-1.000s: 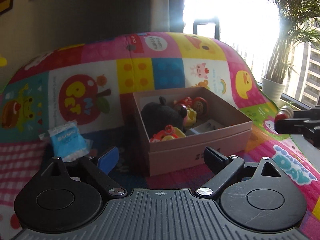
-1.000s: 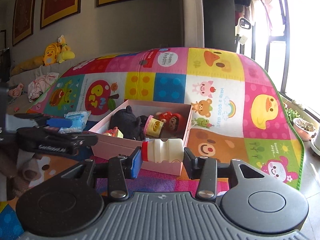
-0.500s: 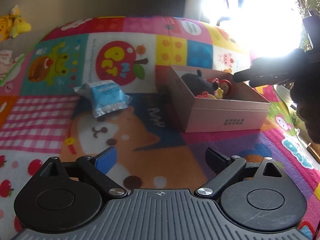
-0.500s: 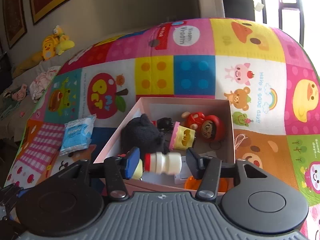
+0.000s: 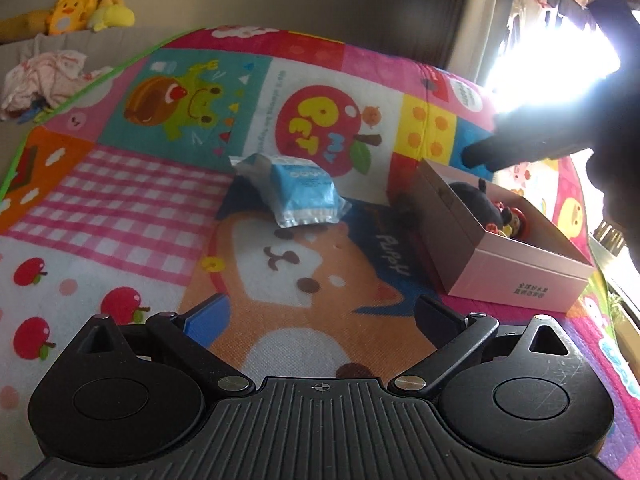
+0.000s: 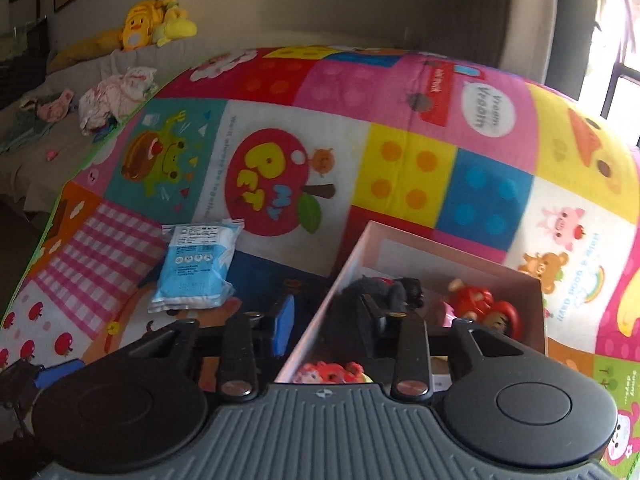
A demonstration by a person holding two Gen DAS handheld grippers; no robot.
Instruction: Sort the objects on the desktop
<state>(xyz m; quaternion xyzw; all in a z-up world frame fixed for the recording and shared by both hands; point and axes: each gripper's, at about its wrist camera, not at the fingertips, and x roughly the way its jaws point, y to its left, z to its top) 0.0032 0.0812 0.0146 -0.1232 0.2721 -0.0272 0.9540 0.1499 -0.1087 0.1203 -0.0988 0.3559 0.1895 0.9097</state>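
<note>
- The pink box (image 6: 420,248) on the play mat (image 5: 120,200) already holds a dark plush toy (image 6: 380,292), a red doll (image 6: 480,308) and other small toys, so I judge most of the sorting done.
- One item is left outside: the blue packet (image 5: 304,192), lying on the mat to the left of the box.
- My left gripper (image 5: 320,312) is opening, nearly at full spread, empty and pointed at the packet.
- My right gripper (image 6: 326,320) is closing over the box wall with nothing between its jaws.
</note>
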